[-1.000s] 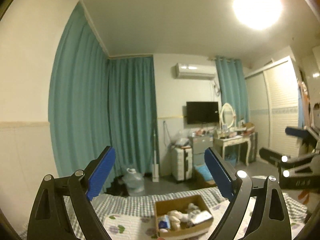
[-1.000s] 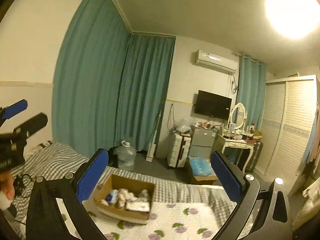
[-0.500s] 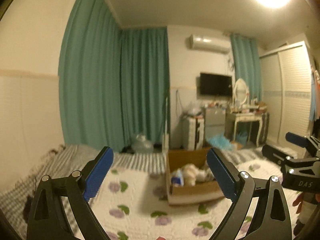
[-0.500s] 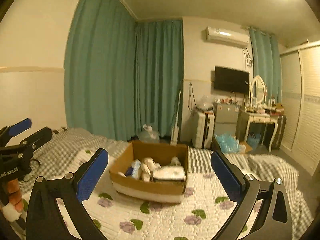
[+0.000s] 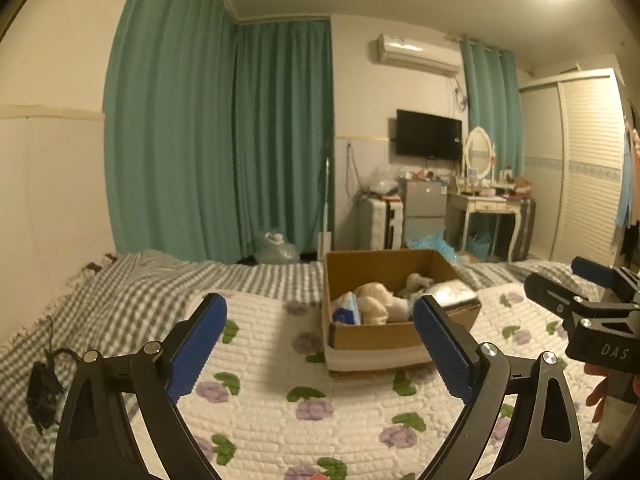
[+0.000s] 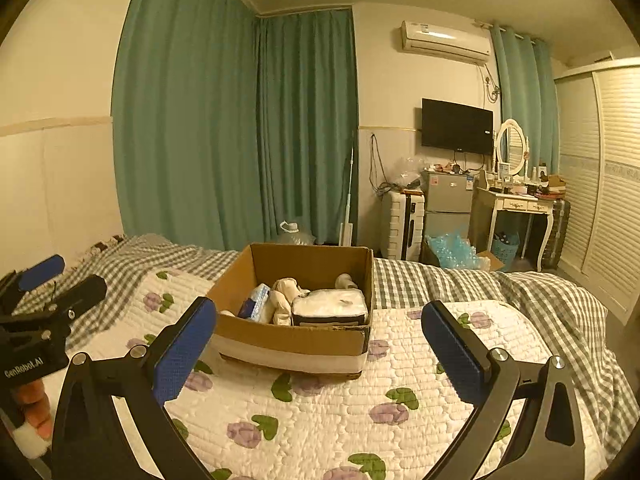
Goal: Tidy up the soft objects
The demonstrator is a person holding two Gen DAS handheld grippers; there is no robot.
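A: Report the state of the left gripper point(image 5: 318, 350).

B: Its jaws stand wide apart with nothing between the blue pads point(image 5: 196, 350). It hangs above the flowered quilt point(image 5: 280, 420), pointing toward the cardboard box point(image 5: 384, 338), and touches neither.

A: And the right gripper point(image 6: 318, 354)?

B: Same condition: jaws spread wide, pads bare, nothing held. It hangs above the quilt on the near side of the box. In the left wrist view its fingers enter from the right edge; in the right wrist view the left gripper enters from the left edge.

A: Locate the soft objects.

B: All visible ones lie inside the box, which sits on the quilt with its top open. Contents, left to right in the right wrist view: a blue and white tissue pack point(image 6: 256, 302) leaning at the left side, a cream plush toy point(image 6: 285, 296) in the middle, and a white padded pouch point(image 6: 330, 306) with a dark edge lying against the right wall. A small pale item sits behind the pouch; its type cannot be told.

A: Surroundings?

B: The quilt covers a bed with a grey checked blanket point(image 6: 440, 280). Beyond the bed stand teal curtains point(image 6: 240, 128), a water jug point(image 6: 294, 234), a white suitcase point(image 6: 402, 224), a small fridge point(image 6: 446, 200) and a dressing table point(image 6: 516, 204). A television point(image 6: 456, 126) is mounted on the wall below an air conditioner point(image 6: 444, 42).
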